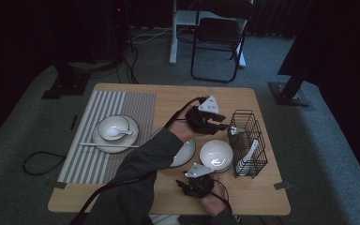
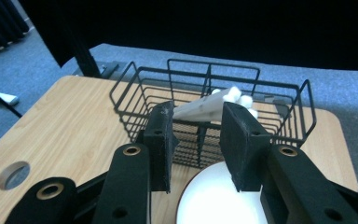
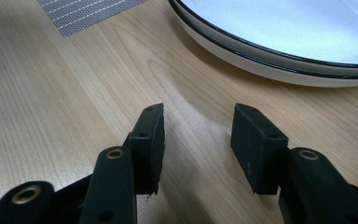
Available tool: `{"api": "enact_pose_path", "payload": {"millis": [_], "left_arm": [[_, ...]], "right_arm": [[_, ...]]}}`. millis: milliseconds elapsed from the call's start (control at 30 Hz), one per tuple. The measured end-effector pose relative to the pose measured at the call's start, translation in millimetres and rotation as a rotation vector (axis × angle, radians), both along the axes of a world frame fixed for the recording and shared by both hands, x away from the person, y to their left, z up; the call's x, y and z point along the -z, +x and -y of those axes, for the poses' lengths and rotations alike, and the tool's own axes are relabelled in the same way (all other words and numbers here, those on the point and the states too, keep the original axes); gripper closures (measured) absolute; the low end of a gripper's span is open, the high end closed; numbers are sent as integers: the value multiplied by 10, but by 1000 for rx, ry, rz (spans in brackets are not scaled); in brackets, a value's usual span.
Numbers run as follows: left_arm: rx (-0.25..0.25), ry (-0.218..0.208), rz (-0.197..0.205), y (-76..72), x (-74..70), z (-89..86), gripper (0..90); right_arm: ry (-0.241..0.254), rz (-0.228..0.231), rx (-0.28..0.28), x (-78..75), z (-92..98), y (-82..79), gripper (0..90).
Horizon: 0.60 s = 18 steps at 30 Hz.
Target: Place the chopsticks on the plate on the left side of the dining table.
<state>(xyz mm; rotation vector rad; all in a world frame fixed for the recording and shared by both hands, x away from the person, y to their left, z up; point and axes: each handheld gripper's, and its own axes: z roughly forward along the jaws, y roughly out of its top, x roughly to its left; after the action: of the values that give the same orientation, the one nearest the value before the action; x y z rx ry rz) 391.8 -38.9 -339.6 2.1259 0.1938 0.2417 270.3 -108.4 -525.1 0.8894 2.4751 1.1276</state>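
Two grippers over wooden table (image 1: 122, 197). Left gripper (image 2: 196, 122) jaws apart, nothing clamped, aimed at white spoon handles (image 2: 205, 108) leaning in black wire basket (image 2: 279, 95), above white bowl (image 2: 219, 200). Right gripper (image 3: 198, 128) jaws apart, empty, low over wood near black-rimmed plate (image 3: 279, 51).

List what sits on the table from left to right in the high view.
Striped placemat → small bowl with spoon → plate → white bowl → black wire basket.
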Motion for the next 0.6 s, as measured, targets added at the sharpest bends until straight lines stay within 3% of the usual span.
{"api": "enact_pose_path", "payload": {"millis": [400, 600], "left_arm": [[25, -3, -19, -4, 14, 120, 656], [12, -7, -8, 3, 7, 136, 667]], "right_arm": [[4, 2, -2, 4, 5, 1, 540], [4, 3, -2, 5, 4, 4, 540]]}}
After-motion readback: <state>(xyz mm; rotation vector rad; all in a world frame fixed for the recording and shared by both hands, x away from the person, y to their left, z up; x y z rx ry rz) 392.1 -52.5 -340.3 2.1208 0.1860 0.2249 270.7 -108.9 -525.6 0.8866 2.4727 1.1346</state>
